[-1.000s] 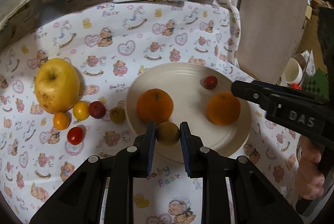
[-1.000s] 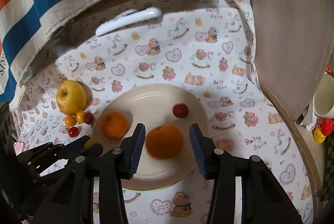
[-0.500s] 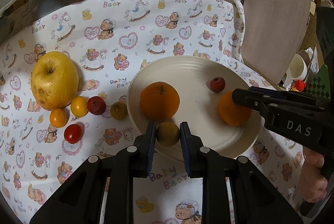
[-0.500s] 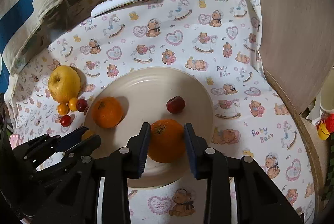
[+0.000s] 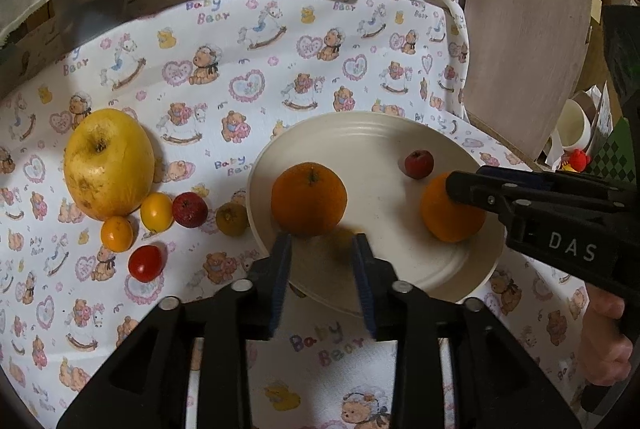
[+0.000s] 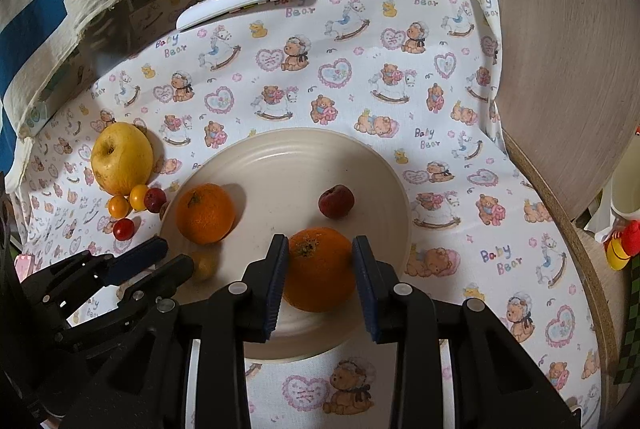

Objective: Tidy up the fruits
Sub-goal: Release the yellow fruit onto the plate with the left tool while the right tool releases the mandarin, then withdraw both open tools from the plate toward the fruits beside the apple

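Orange fruit [image 6: 320, 269] is sitting on the near part of the cream plate [image 6: 372, 165], pinched between the right gripper [image 6: 320, 281] fingers. Left gripper [image 5: 320, 281] fingers are spreading, nothing gripped; a small yellow fruit [image 6: 204, 263] is lying just beyond their tips.

The far half of the plate [image 6: 372, 165] is sitting bare, so there's passing room there, with only a small red fruit [image 6: 336, 201] sticking up. The two oranges [image 6: 205, 213] [image 6: 320, 269] are blocking the near half. Left of the plate a yellow apple [image 5: 108, 165] and a cluster of small fruits [image 5: 160, 213] are crowding the desk [image 5: 280, 69]. The wooden panel [image 6: 560, 49] is walling off the right side
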